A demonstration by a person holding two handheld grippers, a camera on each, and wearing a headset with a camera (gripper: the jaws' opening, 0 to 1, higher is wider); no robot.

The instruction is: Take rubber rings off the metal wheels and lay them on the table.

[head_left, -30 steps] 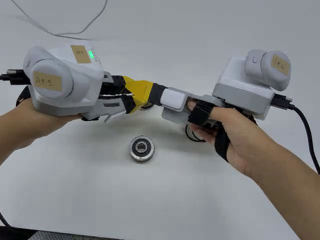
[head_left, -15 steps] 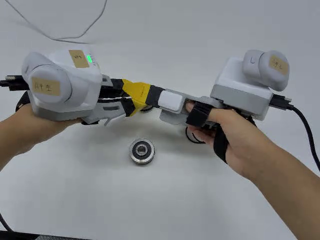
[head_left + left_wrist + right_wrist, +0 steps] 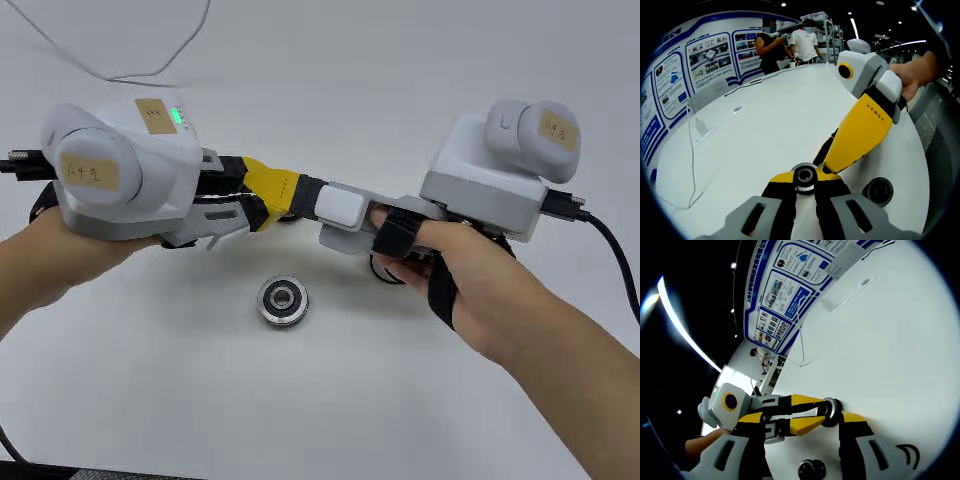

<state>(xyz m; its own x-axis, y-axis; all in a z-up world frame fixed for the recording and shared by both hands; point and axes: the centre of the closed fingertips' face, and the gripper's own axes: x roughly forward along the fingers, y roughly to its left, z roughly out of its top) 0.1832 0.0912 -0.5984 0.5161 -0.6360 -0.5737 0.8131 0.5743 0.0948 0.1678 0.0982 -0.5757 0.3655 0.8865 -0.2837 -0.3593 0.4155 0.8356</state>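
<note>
Left tongs (image 3: 805,179) are clamped on a metal wheel (image 3: 805,174) held above the desk (image 3: 300,410), its axle lying toward the right tongs (image 3: 832,420), which are set head-on around its rim, their grip not discernible.

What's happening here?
A person works at a white table with a gripper in each hand. The left gripper is shut on a metal wheel. The right gripper is at the same wheel, but its grip is unclear. A second wheel lies on the table, and a loose black ring sits partly under the right hand.
</note>
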